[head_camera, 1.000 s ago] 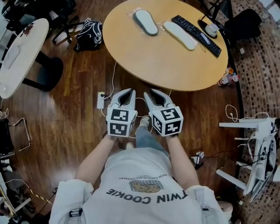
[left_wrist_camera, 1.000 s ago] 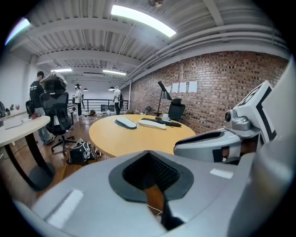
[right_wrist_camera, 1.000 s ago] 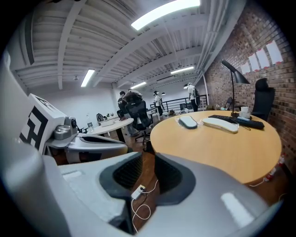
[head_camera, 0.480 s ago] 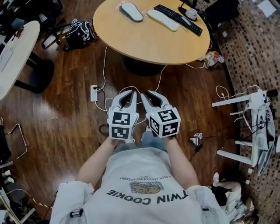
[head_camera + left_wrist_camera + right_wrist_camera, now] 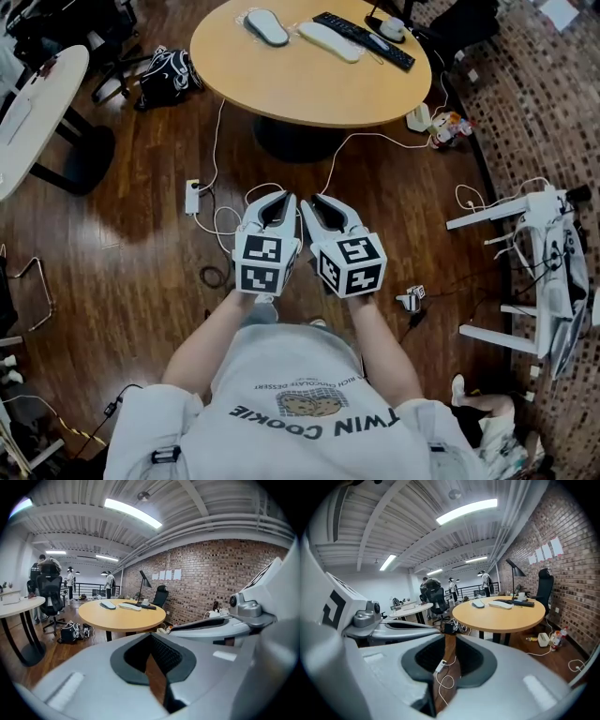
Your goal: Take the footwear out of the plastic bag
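Nearest, the left gripper and the right gripper are held side by side, close in front of the person's chest and over the wooden floor. In each gripper view the fingers stand slightly apart, with only floor and a white cable showing through the narrow gap. Both are released and hold nothing.

Beyond them lies a power strip, then the round bench, well apart from the grippers. The footwear rests at its far side: a grey slipper and a cream slipper just beside it, next to a black keyboard and a mug. A pale edge shows round the grey slipper, which may be the plastic bag, but it is too small to tell whether either slipper is wrapped.

As a judgement, no handling is under way. Either the unbagging is not begun or it is already finished, and these pictures do not settle which. If it is not begun, everything is left: walking to the bench, gripping the bag and drawing the slippers out.
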The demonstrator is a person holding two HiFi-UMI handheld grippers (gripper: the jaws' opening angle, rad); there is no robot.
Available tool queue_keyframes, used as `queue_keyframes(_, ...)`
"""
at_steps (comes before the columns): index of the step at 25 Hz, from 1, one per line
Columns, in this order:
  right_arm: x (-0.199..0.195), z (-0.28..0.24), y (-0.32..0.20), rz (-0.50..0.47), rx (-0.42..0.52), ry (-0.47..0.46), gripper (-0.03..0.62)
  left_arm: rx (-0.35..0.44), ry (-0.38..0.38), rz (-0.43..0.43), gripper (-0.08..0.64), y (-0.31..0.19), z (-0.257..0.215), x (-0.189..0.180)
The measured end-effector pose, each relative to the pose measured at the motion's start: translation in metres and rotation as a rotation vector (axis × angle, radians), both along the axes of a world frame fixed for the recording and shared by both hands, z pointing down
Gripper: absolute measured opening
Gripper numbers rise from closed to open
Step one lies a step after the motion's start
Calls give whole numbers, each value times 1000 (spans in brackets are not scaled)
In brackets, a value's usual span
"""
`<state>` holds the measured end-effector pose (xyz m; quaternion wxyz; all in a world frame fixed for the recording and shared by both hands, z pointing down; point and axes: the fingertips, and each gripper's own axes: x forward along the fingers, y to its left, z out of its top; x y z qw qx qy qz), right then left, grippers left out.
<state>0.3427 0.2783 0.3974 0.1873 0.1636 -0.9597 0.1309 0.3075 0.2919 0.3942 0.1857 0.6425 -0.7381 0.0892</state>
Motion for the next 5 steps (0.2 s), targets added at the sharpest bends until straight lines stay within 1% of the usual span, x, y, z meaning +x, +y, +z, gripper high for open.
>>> queue_keyframes(5, 57, 0, -7, 22, -18, -8, 71, -16, -21, 19, 6, -4, -2, 63)
